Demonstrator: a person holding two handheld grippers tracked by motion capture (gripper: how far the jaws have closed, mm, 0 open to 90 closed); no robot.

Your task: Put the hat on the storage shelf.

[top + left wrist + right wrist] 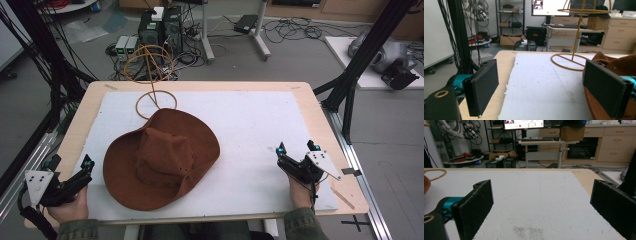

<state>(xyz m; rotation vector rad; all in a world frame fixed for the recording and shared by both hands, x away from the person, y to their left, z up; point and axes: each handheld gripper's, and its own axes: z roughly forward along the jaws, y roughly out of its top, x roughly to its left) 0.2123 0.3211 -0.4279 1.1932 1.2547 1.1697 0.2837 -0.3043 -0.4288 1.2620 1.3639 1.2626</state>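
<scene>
A: Brown felt hat, crown up, is seen on the white mat, just in front of the wire stand.

B: Judged soft, light; brim is best pinched. Left gripper and right gripper are held spread, empty, either side of the hat.

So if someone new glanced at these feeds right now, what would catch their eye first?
The brown hat lying left of centre on the white mat, its brim touching the ring base of the wire stand behind it. Then the two tools, left and right, both open and empty at the near corners; the left one sits close beside the hat's brim.
</scene>
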